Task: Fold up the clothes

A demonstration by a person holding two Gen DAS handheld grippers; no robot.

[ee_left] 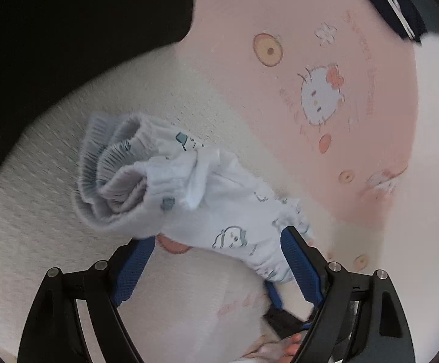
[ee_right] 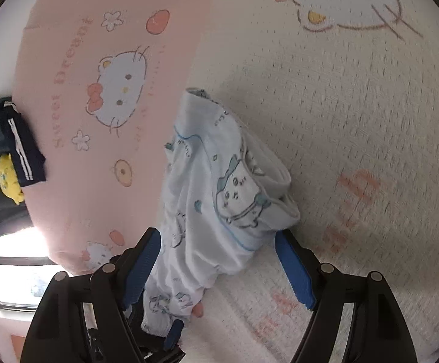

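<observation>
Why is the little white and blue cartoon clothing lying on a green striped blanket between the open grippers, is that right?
Not quite. The little white and blue clothing lies on a pink and cream cat-print blanket, not a green striped one. The right wrist view shows it. The rest holds: both the right hand-held gripper and left hand-held gripper are open around it.

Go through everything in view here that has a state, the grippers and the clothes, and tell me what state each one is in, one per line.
Left gripper: open, fingers either side of the garment, not clamped.
Right gripper: open, garment lying between its fingers.
White baby garment with blue cartoon print: bunched and crumpled, not folded flat, lying on the blanket.
Pink and cream cartoon-cat blanket: spread out flat.
Navy garment with white stripes: lying at the blanket's edge, untouched.
</observation>
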